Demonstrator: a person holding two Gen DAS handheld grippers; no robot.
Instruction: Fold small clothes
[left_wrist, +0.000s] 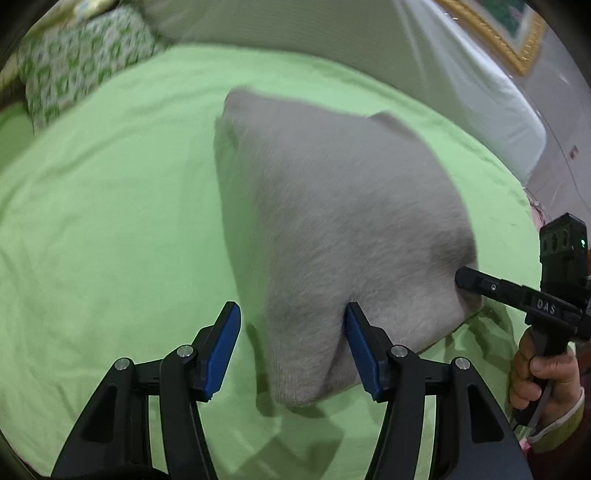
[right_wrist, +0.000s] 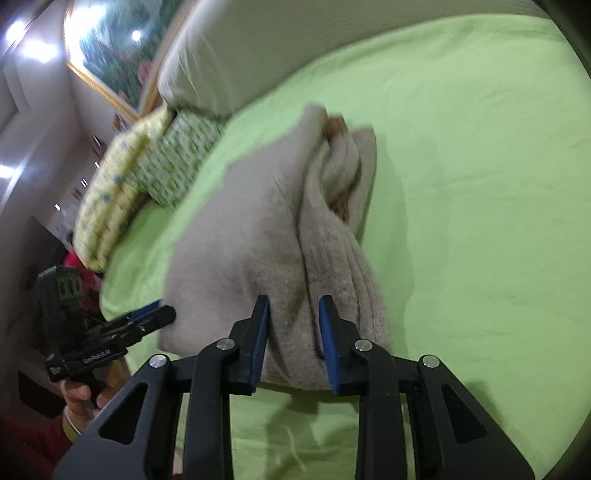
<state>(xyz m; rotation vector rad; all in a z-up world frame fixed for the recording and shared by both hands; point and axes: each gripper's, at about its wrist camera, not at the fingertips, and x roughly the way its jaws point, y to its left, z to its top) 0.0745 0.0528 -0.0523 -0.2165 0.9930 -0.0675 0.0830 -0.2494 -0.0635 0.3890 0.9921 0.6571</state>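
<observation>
A grey fleecy garment (left_wrist: 332, 221) lies folded on the green bedsheet (left_wrist: 110, 221). My left gripper (left_wrist: 291, 347) is open, its blue pads on either side of the garment's near corner. In the right wrist view the garment (right_wrist: 240, 251) shows bunched folds between the blue pads of my right gripper (right_wrist: 293, 339), which is partly closed around its thick edge. The right gripper also shows in the left wrist view (left_wrist: 465, 277), its tip against the garment's right edge. The left gripper shows at the left of the right wrist view (right_wrist: 155, 314).
A green-and-white patterned pillow (left_wrist: 74, 62) lies at the far left corner of the bed, also seen in the right wrist view (right_wrist: 147, 173). A white headboard cushion (left_wrist: 461, 74) and a gold-framed picture (right_wrist: 114, 48) stand behind. The bed edge is on the near side.
</observation>
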